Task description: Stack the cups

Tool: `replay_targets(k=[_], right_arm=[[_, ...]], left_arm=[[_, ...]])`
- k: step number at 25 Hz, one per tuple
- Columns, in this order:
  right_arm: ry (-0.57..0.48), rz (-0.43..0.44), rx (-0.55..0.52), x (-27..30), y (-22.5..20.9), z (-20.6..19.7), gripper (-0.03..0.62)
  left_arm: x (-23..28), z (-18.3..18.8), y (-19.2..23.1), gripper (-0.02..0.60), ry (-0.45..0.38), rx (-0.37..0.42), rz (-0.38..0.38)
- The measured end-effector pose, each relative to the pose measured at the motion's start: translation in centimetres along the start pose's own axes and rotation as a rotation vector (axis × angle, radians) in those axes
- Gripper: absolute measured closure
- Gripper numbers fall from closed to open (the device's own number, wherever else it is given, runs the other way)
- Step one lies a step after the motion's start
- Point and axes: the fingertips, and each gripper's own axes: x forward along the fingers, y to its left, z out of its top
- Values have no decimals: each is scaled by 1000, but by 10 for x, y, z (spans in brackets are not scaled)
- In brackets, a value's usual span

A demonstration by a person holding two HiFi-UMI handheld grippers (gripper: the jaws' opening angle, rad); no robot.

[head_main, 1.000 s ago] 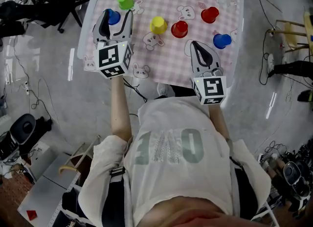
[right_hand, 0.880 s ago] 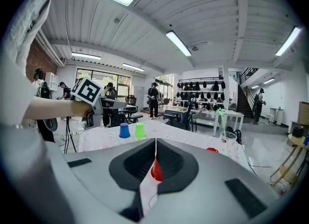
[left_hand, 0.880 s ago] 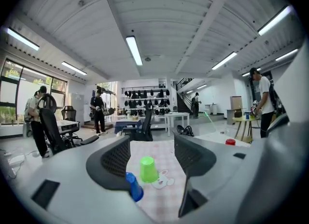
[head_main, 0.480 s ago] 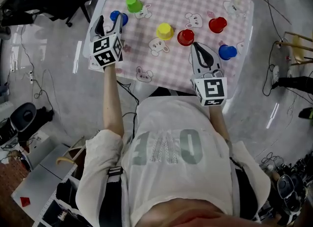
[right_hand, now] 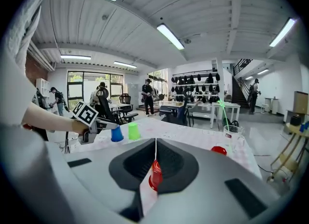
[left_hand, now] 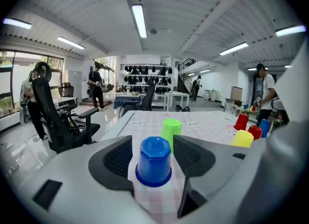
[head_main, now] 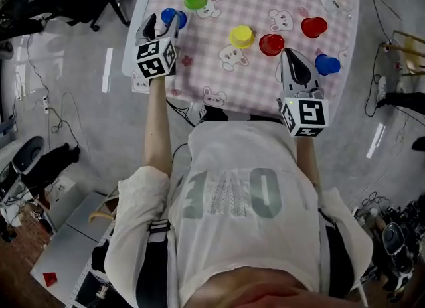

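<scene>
Blue cup (left_hand: 154, 162), inside left gripper (left_hand: 152, 143) (jaws apart)

The left tongs (left_hand: 153, 141) have dropped to the table, now open around the blue cup (left_hand: 154, 162).

upturned blue plastic cup (left_hand: 154, 162) stands on the checked-cloth table (left_hand: 207, 119) between the left gripper (left_hand: 152, 146) jaws; upturned green plastic cup (left_hand: 172, 127) just behind it, slightly right.
</scene>
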Motion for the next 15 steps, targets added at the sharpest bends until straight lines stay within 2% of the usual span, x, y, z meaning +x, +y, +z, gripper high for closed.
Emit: replay_targets(k=[2, 6, 10, 15], right_arm=[[-2, -30, 21, 0, 10, -3, 565], [5, -33, 25, 1, 30, -5, 565], [-6, -48, 21, 1, 39, 0, 565], [-20, -59, 18, -1, 41, 4, 565]], left_arm=[[6, -3, 3, 316, 6, 22, -31], [12, -6, 1, 318, 9, 28, -90], [11, -7, -4, 354, 14, 34, -137], [-5, 11, -23, 356, -30, 47, -194]])
